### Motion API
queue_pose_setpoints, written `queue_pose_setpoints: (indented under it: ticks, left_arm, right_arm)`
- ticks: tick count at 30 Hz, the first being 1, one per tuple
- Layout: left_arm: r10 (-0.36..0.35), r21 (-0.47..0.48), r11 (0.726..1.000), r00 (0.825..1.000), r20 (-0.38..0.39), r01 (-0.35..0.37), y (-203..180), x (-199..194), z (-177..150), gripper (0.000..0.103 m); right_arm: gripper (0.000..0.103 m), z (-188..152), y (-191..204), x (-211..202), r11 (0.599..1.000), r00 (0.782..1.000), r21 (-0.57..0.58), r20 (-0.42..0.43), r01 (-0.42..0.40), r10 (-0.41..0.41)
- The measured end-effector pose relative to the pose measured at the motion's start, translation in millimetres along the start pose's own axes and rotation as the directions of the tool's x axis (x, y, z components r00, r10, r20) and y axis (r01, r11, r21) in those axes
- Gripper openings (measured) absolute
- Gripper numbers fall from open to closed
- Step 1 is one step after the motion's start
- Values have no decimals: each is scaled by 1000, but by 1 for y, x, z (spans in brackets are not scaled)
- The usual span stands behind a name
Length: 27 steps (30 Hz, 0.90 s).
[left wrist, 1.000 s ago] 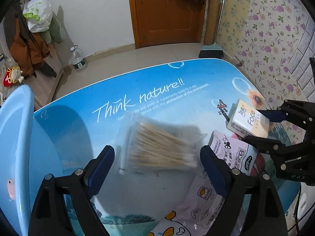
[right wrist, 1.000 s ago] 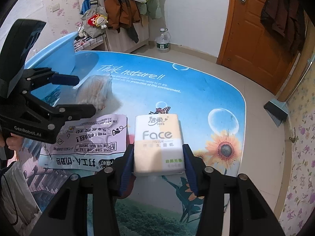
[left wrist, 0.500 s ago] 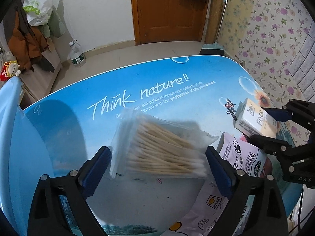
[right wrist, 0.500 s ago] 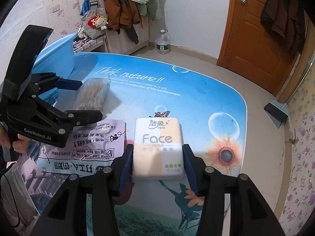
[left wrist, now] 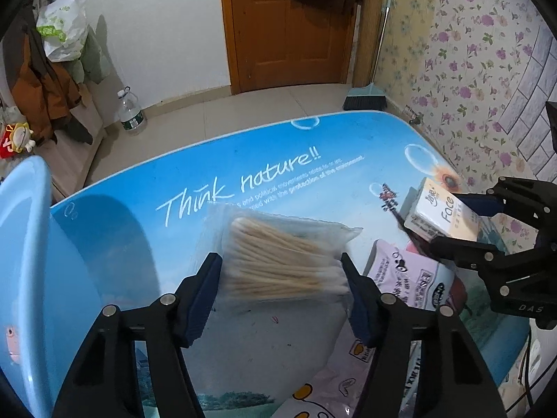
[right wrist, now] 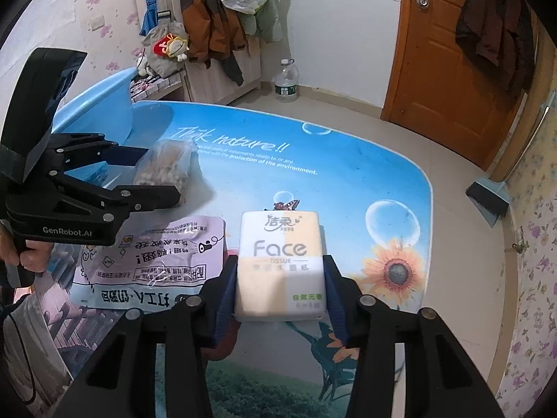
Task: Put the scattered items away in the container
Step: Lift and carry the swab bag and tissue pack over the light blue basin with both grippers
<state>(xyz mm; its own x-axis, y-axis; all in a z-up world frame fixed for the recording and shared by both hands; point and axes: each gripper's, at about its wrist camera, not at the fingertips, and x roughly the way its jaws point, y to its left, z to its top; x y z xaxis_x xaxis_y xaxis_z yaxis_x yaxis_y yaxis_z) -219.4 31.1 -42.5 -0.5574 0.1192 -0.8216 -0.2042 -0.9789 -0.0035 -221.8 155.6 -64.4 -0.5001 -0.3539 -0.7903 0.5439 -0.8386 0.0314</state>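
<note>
My left gripper [left wrist: 282, 271] is shut on a clear bag of cotton swabs [left wrist: 278, 257] and holds it above the table; both show in the right wrist view, gripper [right wrist: 153, 181], bag [right wrist: 167, 163]. My right gripper [right wrist: 280, 289] is shut on a "Face" tissue pack [right wrist: 280, 261], held above the table's right part; the pack also shows in the left wrist view [left wrist: 442, 216]. The light blue basin [left wrist: 24, 278] stands at the table's left edge, left of the swab bag.
A pink printed packet [right wrist: 149, 261] lies on the blue tablecloth [right wrist: 313, 181] between the grippers, also in the left wrist view [left wrist: 407, 275]. A broom [left wrist: 365, 97], a water bottle [left wrist: 130, 111] and hanging coats [right wrist: 209, 24] stand beyond the table.
My left gripper has closed on the swab bag and lifted it off the table. My right gripper has raised the tissue pack slightly.
</note>
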Motion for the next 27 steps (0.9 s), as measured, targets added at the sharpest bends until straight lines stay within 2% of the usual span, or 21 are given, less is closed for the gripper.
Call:
queue_pose_setpoints:
  ticks: [15,22,27]
  left_arm:
    - [-7,20,1000,990,143,4,-10,-77,6,63]
    - [8,2,1000,974,228,-8,-6,-135,-3,63]
    - [41,-37,999,957,286,-32,3,-180,-22,63]
  right_arm:
    - [47,8,12,-47,998,995,20,72,64,-66]
    - [47,21,35,-93,993,982,25,144,117,-119]
    - [47,23,66,-132,985,965,79,204,153,-166]
